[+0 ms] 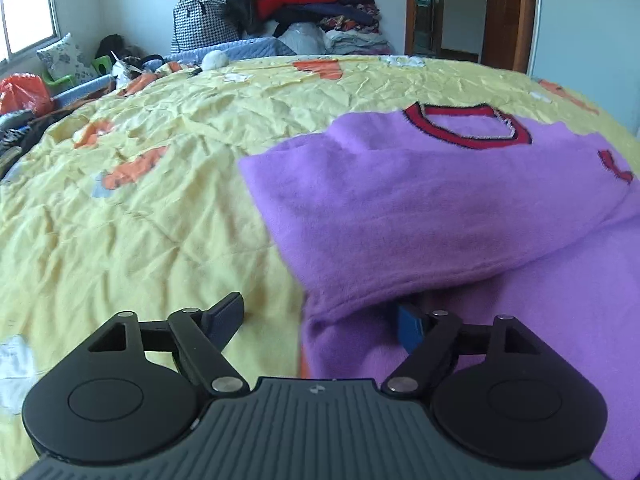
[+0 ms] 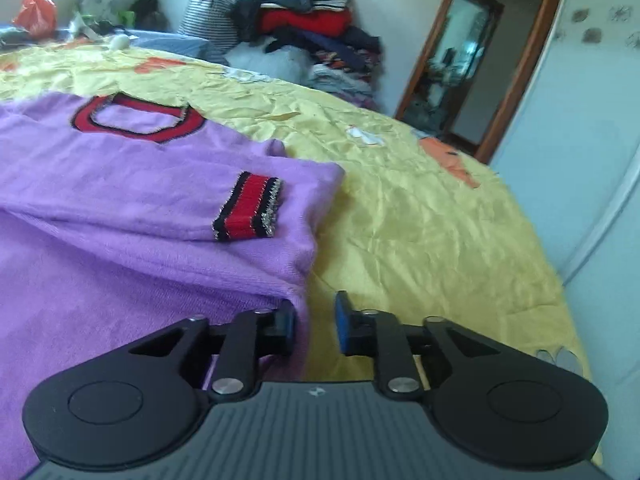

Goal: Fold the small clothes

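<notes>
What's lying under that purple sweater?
The purple sweater lies on a yellow bedspread with orange patches, which shows all around it. Whatever the bedspread's pattern does directly beneath the sweater is covered.

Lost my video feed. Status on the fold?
Left gripper open, jaws astride sweater hem. Right gripper open at sweater's other edge. Both sleeves folded in, cuff on top. Yellow bedspread unobstructed.
</notes>
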`<state>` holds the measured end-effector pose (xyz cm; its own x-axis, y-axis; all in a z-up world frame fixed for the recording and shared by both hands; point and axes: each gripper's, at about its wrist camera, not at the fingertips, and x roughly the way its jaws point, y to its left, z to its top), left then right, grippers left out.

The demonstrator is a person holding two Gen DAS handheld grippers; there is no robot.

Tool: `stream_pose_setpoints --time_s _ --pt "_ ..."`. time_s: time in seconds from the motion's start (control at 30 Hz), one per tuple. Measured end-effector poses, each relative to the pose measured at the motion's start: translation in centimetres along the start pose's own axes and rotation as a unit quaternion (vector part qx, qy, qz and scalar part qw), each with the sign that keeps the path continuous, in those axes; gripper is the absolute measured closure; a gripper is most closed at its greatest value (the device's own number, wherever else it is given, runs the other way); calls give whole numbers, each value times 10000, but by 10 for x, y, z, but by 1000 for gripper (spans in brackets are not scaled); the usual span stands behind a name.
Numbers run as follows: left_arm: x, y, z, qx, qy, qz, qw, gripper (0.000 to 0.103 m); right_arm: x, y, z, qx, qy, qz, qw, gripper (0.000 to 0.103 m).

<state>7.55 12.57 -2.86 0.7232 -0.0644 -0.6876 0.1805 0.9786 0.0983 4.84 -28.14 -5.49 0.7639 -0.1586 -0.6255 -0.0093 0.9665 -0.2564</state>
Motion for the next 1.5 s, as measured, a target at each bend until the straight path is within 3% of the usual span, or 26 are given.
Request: stream_pose_setpoints --time_s 0.03,0.13,0.23,0.3,0.33,0.4,0.47,0.53,0.6,0.7,0.83,0.97,1.07,1.2,1.23,1.27,1.3,1.37,1.43,1.5 --pt "-6 3 -1 -29 -22 11 10000 22 -6 -8 3 125 54 2 9999 41" --pt "-28 10 -9 -202 -55 -124 9997 19 -28 -32 6 850 -185 459 9952 44" --pt "-52 5 -21 -205 -118 -271 9994 14 -27 -12 12 453 -366 424 9974 52" --pt "-63 -5 -32 119 -139 -100 9998 9 -14 0 11 78 -137 60 9999 52" --pt "-65 -11 -38 320 -137 29 9994 9 -6 -3 7 -5 20 -105 9999 49" --pt "-67 -17 -49 601 -53 162 9980 10 0 -20 -4 306 112 215 9992 42" --pt "-72 -19 -58 633 4 149 9979 10 -10 -24 -7 219 104 60 9997 27" --pt "-81 -17 -66 590 6 109 9982 9 -19 -28 -11 289 17 75 9996 20" --pt "-92 -16 -74 538 44 61 9985 9 -20 -33 -16 312 146 116 9993 20" --pt "-114 -19 -86 510 -18 39 9987 9 -32 -45 -21 865 68 251 9959 20" --pt "-142 -30 -102 575 -177 -139 9981 5 -51 -49 -30 1223 -126 1 9924 20" --pt "-145 -49 -125 879 40 -222 9959 4 -49 -57 -38 1319 171 -381 9904 20" --pt "-150 -46 -144 758 147 -371 9963 4 -77 -55 -51 1579 -93 465 9863 20" --pt "-152 -15 -157 -179 321 -854 9957 11 -101 -26 -71 1285 19 988 9868 21" --pt "-152 -12 -159 -332 269 -921 9948 12 -102 -21 -78 1220 93 972 9877 33" --pt "-152 -11 -160 -349 211 -936 9948 15 -101 -18 -85 1204 150 941 9881 65" --pt "-152 -14 -159 -262 184 -878 9956 20 -101 -17 -91 1271 106 1009 9867 74" --pt "-153 -22 -154 -121 176 -770 9968 47 -104 -16 -96 1267 12 864 9882 86" --pt "-155 -23 -150 -231 295 -738 9966 54 -109 -15 -100 990 20 457 9940 89" --pt "-160 -25 -154 -204 332 -660 9971 55 -110 -19 -107 847 86 21 9964 90"
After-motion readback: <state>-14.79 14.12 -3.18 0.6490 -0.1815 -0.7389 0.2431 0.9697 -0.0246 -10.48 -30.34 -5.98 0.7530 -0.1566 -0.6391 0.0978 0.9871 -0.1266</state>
